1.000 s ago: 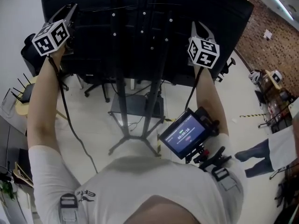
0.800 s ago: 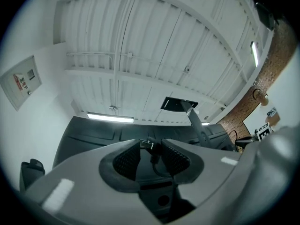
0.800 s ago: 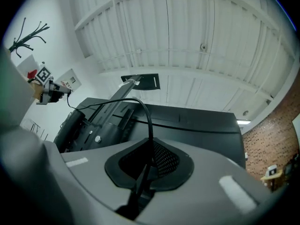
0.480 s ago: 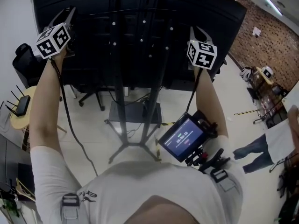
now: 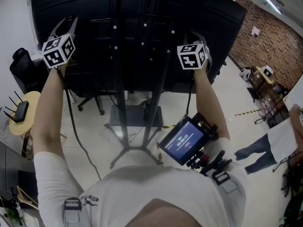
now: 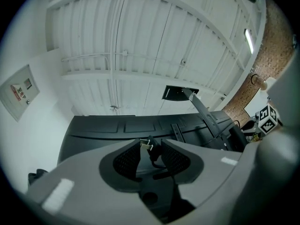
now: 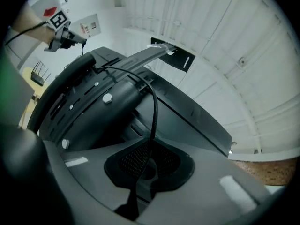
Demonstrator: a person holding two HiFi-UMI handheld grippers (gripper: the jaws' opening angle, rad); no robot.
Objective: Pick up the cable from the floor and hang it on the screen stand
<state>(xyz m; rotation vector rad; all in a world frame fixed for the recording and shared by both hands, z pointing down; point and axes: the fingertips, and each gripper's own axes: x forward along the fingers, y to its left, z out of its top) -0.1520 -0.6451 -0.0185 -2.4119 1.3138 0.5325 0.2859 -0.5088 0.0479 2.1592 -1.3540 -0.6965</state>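
Black thin cable (image 7: 153, 111) is strung across the black metal screen stand (image 7: 89, 97). Left hand-held gripper (image 6: 151, 148) is clamped on its plug end; right hand-held gripper (image 7: 149, 161) pinches the cord, jaws just easing open a bit

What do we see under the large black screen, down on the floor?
Below the large black screen, the dark metal stand spreads its legs on the pale floor. A black chair base stands left. The screen covers what is directly behind it.

An office-like lab: brick wall (image 5: 265, 37), wheeled office chair (image 5: 89, 104), pale floor (image 5: 94, 141), large screen (image 5: 199, 27) on a floor stand (image 5: 123, 126).
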